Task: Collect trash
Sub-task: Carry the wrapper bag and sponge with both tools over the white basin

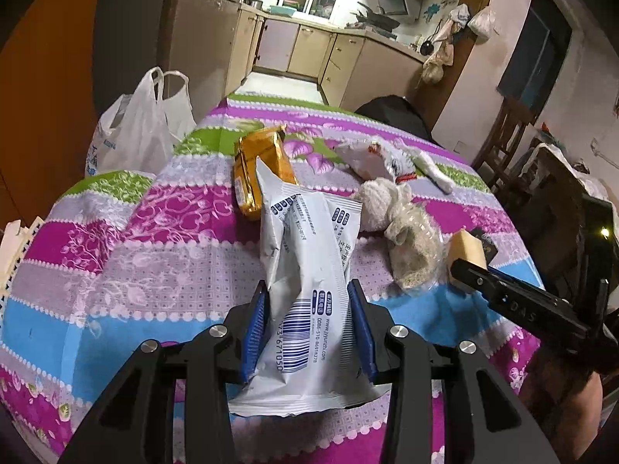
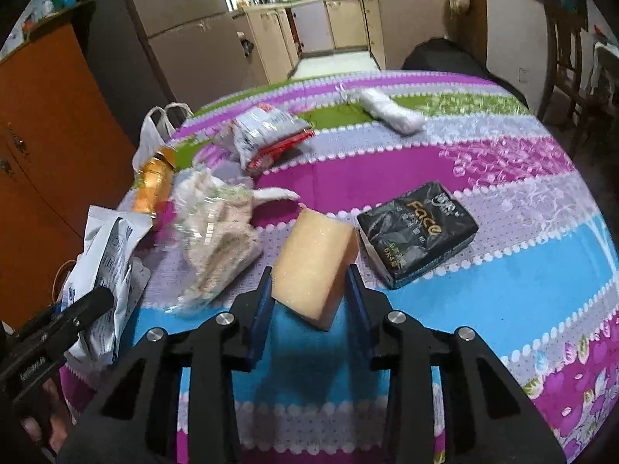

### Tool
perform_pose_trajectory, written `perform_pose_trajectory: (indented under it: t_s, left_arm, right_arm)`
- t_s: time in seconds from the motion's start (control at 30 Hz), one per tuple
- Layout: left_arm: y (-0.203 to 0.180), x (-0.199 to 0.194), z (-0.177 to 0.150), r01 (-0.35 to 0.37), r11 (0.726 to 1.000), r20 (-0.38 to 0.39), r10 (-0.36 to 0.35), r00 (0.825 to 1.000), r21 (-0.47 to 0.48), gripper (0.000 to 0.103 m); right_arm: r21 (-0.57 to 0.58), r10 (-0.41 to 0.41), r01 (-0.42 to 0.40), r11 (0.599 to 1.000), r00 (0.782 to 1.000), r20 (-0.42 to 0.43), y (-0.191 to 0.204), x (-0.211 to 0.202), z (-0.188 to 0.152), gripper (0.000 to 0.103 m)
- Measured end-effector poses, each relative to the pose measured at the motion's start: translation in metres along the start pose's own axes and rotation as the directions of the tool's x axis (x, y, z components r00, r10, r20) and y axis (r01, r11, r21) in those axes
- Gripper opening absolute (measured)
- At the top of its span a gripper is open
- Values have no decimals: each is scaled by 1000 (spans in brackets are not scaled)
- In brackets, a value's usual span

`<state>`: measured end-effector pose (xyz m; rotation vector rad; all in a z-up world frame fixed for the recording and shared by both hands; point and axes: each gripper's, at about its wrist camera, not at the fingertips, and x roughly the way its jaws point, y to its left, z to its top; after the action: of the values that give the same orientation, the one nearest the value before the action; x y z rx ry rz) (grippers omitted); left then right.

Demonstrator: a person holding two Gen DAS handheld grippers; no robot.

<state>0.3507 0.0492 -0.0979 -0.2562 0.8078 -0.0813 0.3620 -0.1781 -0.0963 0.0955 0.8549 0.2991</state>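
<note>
Rightward, open tablecloth [image 2: 503, 270] lies beyond the sponge [image 2: 313, 266]-gripping right claw [image 2: 309, 294].

Three wrappers [image 1: 305, 290], one sponge [image 2: 315, 270]

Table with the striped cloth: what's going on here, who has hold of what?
A person is clearing litter off the table with a gripper in each hand. The left gripper is shut on a white barcode wrapper; the right gripper is shut on a yellow sponge block. A gold packet, crumpled plastic and a black tissue pack lie uncollected. A white plastic bag sits at the edge.
</note>
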Motion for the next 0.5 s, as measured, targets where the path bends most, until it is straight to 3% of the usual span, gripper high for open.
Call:
perform_pose_trajectory:
  t_s: [0.27,0.5]
  left_arm:
    - [-24,-52,11,27,998,116,-33,993,48,42]
    - [-74,-97,17,92,987,193,-116,974,129,42]
  right_arm:
    - [-101,-33,53,993,981,191,11,-93,-10,34]
    - [-109,-73,114,988,944,322,-5,-170,-15,34]
